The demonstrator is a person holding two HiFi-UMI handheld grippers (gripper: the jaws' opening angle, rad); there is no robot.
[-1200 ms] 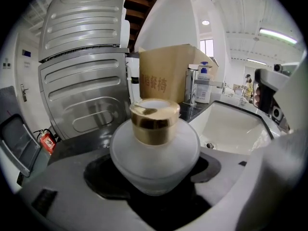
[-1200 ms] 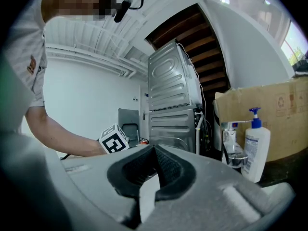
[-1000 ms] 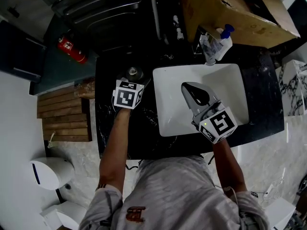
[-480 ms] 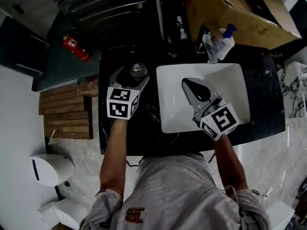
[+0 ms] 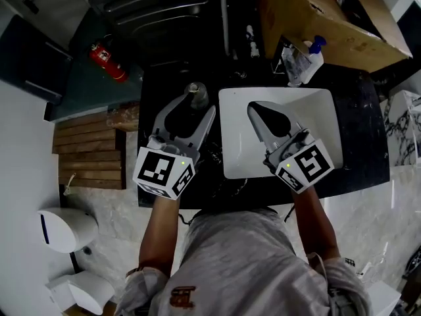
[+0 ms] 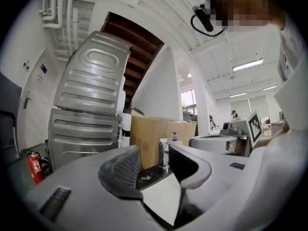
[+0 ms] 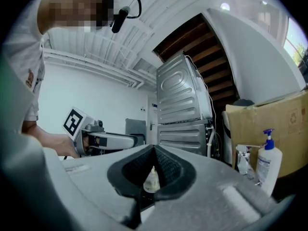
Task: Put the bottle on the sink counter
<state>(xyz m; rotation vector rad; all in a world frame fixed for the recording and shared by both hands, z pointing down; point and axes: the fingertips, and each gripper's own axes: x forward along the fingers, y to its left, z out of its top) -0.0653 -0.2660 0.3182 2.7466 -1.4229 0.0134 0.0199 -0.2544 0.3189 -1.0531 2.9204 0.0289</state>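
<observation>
A small pale bottle [image 5: 195,92] with a grey cap stands upright on the black sink counter [image 5: 148,127], left of the white basin [image 5: 316,110]. My left gripper [image 5: 197,107] sits just in front of the bottle, and its jaws are closing with nothing between them. In the left gripper view, only the distant faucet [image 6: 164,153] shows between the left gripper [image 6: 161,165] fingers. My right gripper [image 5: 253,108] hovers over the basin, shut and empty. In the right gripper view, the bottle [image 7: 152,179] shows far off below the closed tips of the right gripper [image 7: 155,149].
A pump soap bottle [image 5: 314,54] and a chrome faucet [image 5: 289,61] stand at the basin's back edge. A cardboard box [image 5: 309,12] lies behind them. A fire extinguisher [image 5: 105,56] and a wooden pallet [image 5: 89,150] are on the floor at the left.
My left gripper has drawn back toward the person, away from the bottle, which stays standing on the counter. The right gripper has barely moved.
</observation>
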